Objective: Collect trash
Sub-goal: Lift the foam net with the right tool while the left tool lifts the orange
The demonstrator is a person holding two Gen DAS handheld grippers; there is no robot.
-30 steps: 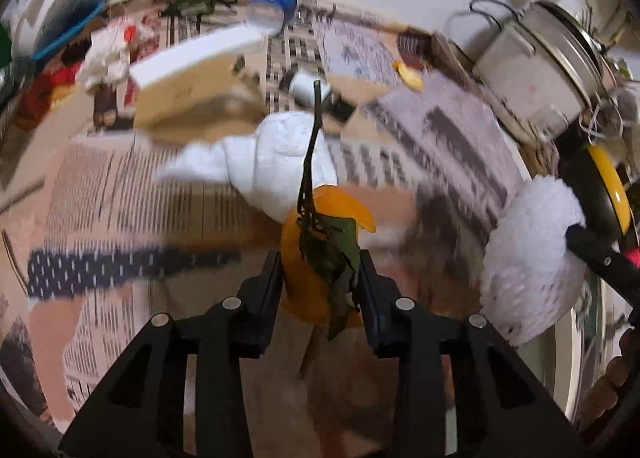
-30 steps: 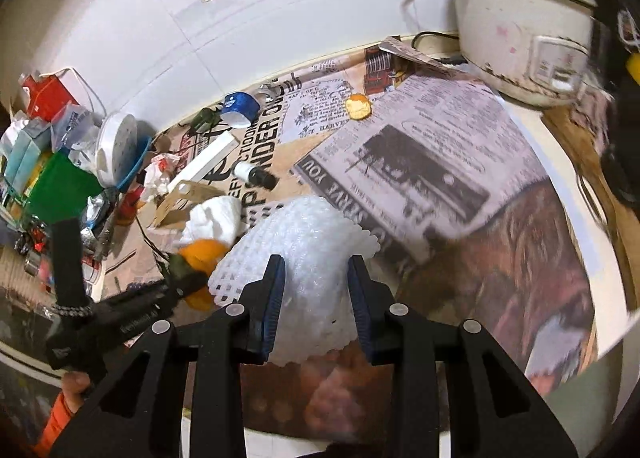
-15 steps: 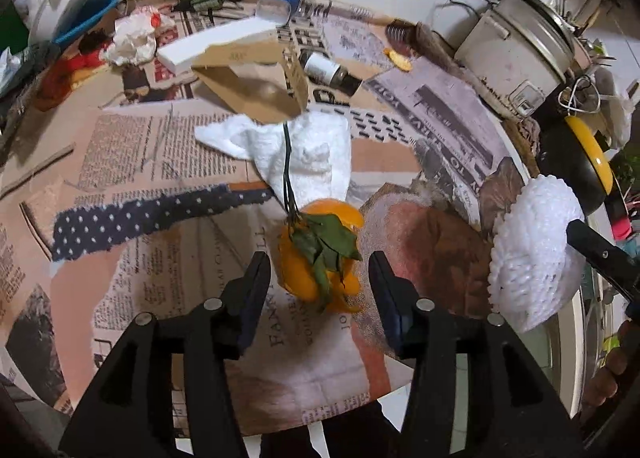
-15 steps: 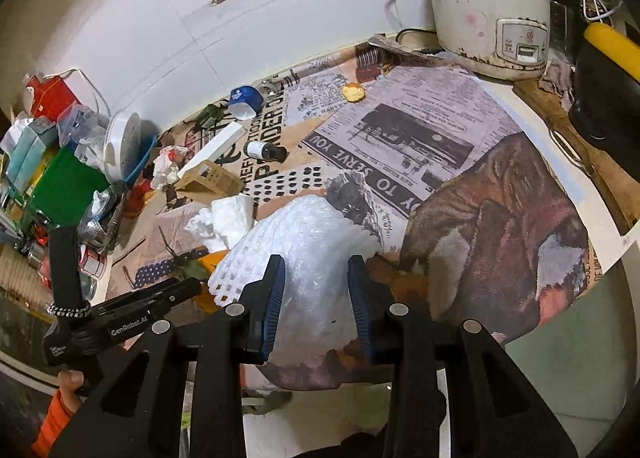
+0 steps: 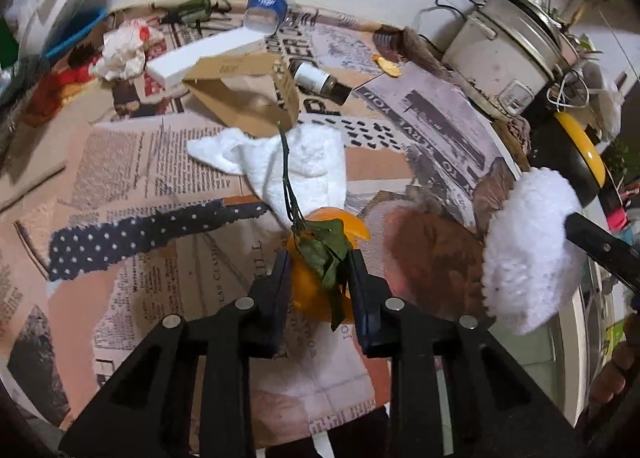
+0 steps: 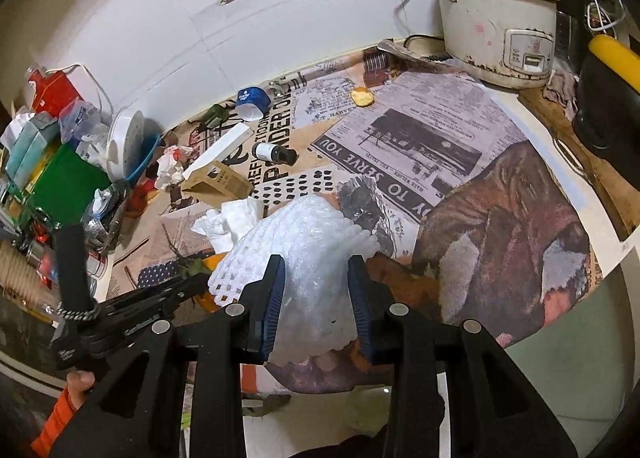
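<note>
While both of your hands are loaded, the job is only partly under way: your left gripper [image 5: 318,282] has just been closing, and its fingers [image 5: 280,282] now sit pressed against the sides of the orange peel [image 5: 310,286], which carries a few limp green leaves and a thin dark stem [image 5: 286,178] sticking up toward the far side. Your right gripper [image 6: 316,290] has its fingers clamped on the white foam fruit net [image 6: 308,254], which bulges out above them and shows again at the right edge of the left wrist view. Both pieces hang over the near edge of the newspaper-covered tabletop [image 6: 500,218], so I judge two bits of rubbish as picked up but not yet dropped anywhere; no bin or bag can be made out in either view, so where they will go cannot be told. Plenty is left on the tabletop: the crumpled white tissue [image 5: 296,166] just beyond the peel, the folded brown cardboard box [image 5: 244,94] behind it, the long white box [image 5: 204,54] resting against it, a crumpled wrapper with red marks [image 5: 122,54] at the far left, a small bottle lying on its side [image 5: 320,80], a small yellow scrap [image 6: 362,97] near the rice cooker [image 6: 496,22], and a blue cup tipped over [image 6: 250,100] by the wall.
</note>
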